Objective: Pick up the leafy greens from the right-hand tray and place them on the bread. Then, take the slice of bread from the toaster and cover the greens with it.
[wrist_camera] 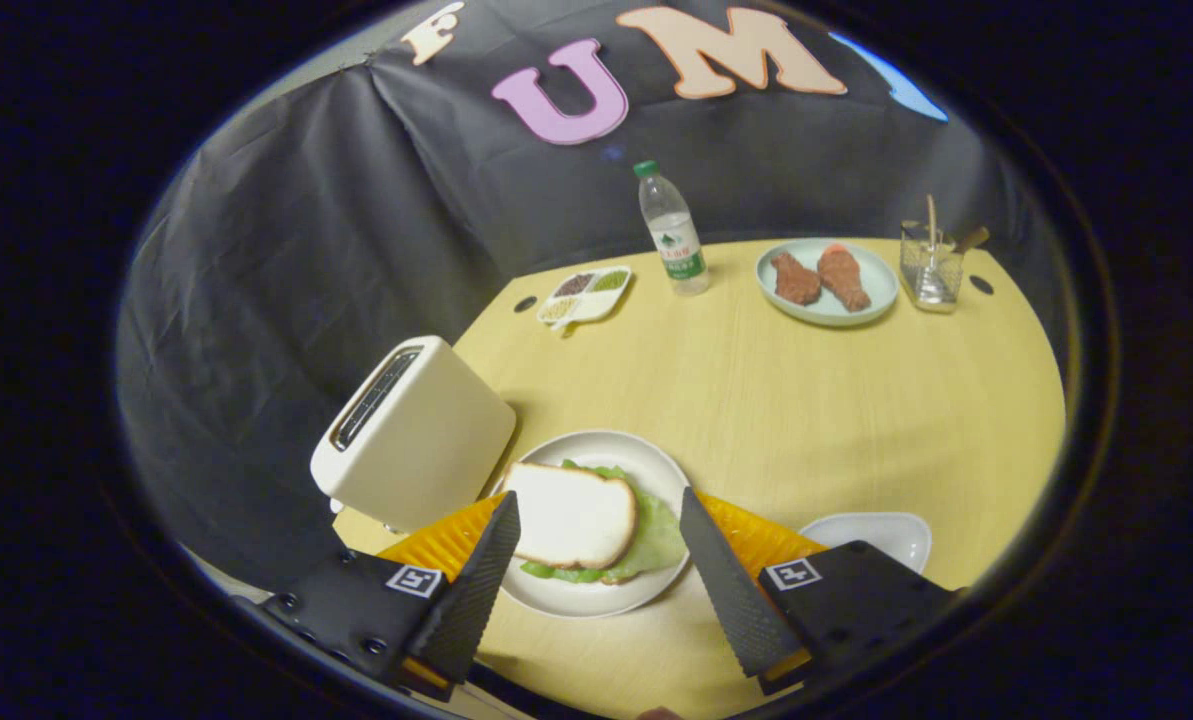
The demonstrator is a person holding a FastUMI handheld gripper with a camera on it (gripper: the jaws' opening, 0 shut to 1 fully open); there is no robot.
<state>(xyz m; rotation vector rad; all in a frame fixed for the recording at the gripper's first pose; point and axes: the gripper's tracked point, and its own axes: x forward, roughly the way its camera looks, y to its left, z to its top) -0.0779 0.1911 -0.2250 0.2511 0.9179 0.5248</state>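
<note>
Closing step: top bread slice (pixel 568 515) lies over the lettuce (pixel 656 540) on the white plate (pixel 646 455); my tongs (pixel 601 535) gape wide, empty. I judge only withdrawal remains, clear of the toaster (pixel 411 430).

Setting: a staged recording booth dressed as a kitchen table, not a real home. Black cloth (pixel 286 260) hangs as the back wall, creased and draped down to the edge of a pale yellow table (pixel 786 400). Kitchen props are set out on it: a white toaster (pixel 416 435), a plate (pixel 596 595) with a sandwich, a water bottle (pixel 672 230), a divided dish of seeds (pixel 584 295), a plate of meat pieces (pixel 828 282), and a glass (pixel 929 265) holding sticks.
</note>
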